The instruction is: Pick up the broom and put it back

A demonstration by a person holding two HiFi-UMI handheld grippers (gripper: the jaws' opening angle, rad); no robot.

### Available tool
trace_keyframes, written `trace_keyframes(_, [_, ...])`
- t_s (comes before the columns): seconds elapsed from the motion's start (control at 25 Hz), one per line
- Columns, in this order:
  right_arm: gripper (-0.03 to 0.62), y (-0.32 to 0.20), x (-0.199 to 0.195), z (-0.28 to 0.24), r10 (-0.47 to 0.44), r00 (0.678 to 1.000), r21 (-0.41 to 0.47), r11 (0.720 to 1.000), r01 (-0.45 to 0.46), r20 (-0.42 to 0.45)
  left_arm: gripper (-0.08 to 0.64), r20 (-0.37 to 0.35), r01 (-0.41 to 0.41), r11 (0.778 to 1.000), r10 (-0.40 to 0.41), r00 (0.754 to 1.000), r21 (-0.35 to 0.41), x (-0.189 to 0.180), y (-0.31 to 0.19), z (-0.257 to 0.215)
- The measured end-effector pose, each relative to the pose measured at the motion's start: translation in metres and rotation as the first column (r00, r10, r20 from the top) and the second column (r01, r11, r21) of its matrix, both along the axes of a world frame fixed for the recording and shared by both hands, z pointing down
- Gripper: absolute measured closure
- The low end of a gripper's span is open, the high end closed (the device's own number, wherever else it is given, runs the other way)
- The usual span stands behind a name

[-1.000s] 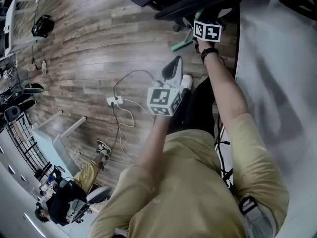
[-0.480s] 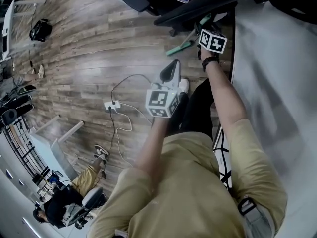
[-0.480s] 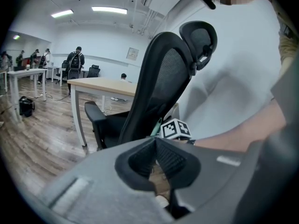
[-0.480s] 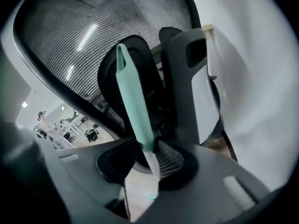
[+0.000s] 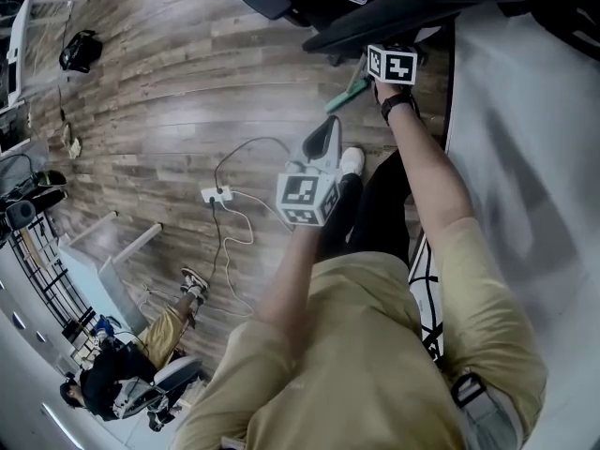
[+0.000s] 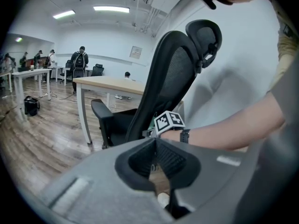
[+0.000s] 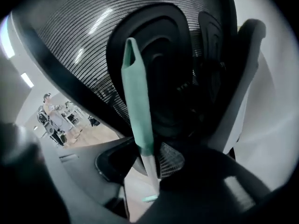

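Note:
The broom's green handle (image 5: 349,94) slants over the wood floor beside a black office chair (image 5: 375,22). In the right gripper view the handle (image 7: 138,106) rises straight up from between the jaws. My right gripper (image 5: 366,75) (image 7: 149,164) has just been closing, and both pads now sit against the pale shaft. My left gripper (image 5: 328,125) (image 6: 155,146) hangs lower in the head view, above the person's white shoe (image 5: 352,160). Its tips meet and nothing is between them. It looks toward the right gripper's marker cube (image 6: 169,122).
The chair's mesh back (image 7: 70,41) fills the space just beyond the handle. A wooden desk (image 6: 107,84) stands behind the chair. A white power strip (image 5: 217,193) with cables lies on the floor at left. A white wall (image 5: 525,111) runs along the right. A seated person (image 5: 112,382) is at lower left.
The right gripper drifted right and down, then came back up beside the green handle. The handle's lower end sits slightly lower in the picture. The left gripper has barely moved.

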State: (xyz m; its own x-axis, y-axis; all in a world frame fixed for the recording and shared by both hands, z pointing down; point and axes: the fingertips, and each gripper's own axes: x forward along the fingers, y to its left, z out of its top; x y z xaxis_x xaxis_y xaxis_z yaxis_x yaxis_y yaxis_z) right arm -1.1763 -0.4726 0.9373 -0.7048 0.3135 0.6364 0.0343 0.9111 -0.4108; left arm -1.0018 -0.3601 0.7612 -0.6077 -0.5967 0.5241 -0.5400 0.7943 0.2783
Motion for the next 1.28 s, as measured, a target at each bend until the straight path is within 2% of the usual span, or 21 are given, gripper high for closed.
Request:
trace_keyframes(0.08, [0.464, 0.006, -0.005, 0.001, -0.030, 0.999, -0.019, 0.999, 0.030, -0.012, 0.558, -0.005, 0.007, 1.000, -0.007, 1.000, -0.005, 0.000, 0.005, 0.004])
trace_keyframes(0.2, [0.450, 0.002, -0.011, -0.003, -0.046, 0.999, 0.031, 0.998, 0.046, -0.003, 0.558, -0.020, 0.012, 1.000, -0.012, 1.000, -0.012, 0.003, 0.008, 0.010])
trace_keyframes(0.24, [0.423, -0.002, -0.013, -0.005, -0.043, 0.999, 0.048, 0.998, 0.043, 0.005, 0.558, -0.024, 0.012, 1.000, -0.013, 1.000, -0.012, 0.004, 0.008, 0.012])
trace_keyframes(0.4, [0.230, -0.018, -0.015, -0.013, -0.061, 0.998, 0.085, 0.995, 0.058, 0.030, 0.558, -0.031, 0.004, 1.000, -0.004, 1.000, -0.002, 0.006, 0.005, 0.012])
trace_keyframes(0.44, [0.210, -0.019, -0.015, -0.017, -0.082, 0.996, 0.083, 0.993, 0.078, 0.047, 0.558, -0.032, -0.001, 1.000, 0.001, 0.999, 0.000, 0.007, 0.003, 0.012])
trace_keyframes(0.56, [0.227, -0.018, -0.015, -0.026, -0.145, 0.984, 0.079, 0.987, 0.137, 0.106, 0.558, -0.033, -0.011, 1.000, 0.011, 0.999, 0.003, 0.007, -0.002, 0.012])
trace_keyframes(0.68, [0.194, -0.018, -0.006, -0.036, -0.175, 0.975, 0.068, 0.984, 0.167, 0.135, 0.558, -0.034, -0.015, 1.000, 0.015, 0.999, 0.009, 0.007, -0.005, 0.010])
trace_keyframes(0.8, [0.054, -0.014, 0.007, -0.054, -0.199, 0.964, 0.061, 0.980, 0.191, 0.174, 0.558, -0.035, -0.022, 1.000, 0.022, 0.999, 0.018, 0.008, -0.007, 0.004])
trace_keyframes(1.04, [0.051, -0.030, 0.056, -0.128, -0.079, 0.968, 0.030, 0.997, 0.074, 0.236, 0.558, -0.019, -0.031, 0.997, 0.033, 0.999, 0.071, 0.006, -0.015, -0.032])
trace_keyframes(1.12, [0.006, -0.032, 0.081, -0.150, -0.013, 0.974, -0.029, 0.999, 0.021, 0.225, 0.558, 0.005, -0.047, 0.991, 0.047, 0.999, 0.121, 0.005, -0.015, -0.054])
trace_keyframes(1.2, [0.016, -0.030, 0.105, -0.173, 0.041, 0.978, -0.086, 0.996, -0.024, 0.206, 0.558, 0.039, -0.067, 0.983, 0.061, 0.997, 0.171, 0.003, -0.012, -0.080])
trace_keyframes(1.24, [0.100, -0.033, 0.117, -0.188, 0.055, 0.977, -0.080, 0.996, -0.040, 0.207, 0.558, 0.056, -0.073, 0.981, 0.063, 0.996, 0.182, 0.000, -0.011, -0.094])
trace_keyframes(1.28, [0.250, -0.038, 0.129, -0.205, 0.065, 0.973, -0.056, 0.997, -0.054, 0.222, 0.558, 0.074, -0.076, 0.979, 0.063, 0.995, 0.187, -0.002, -0.012, -0.108])
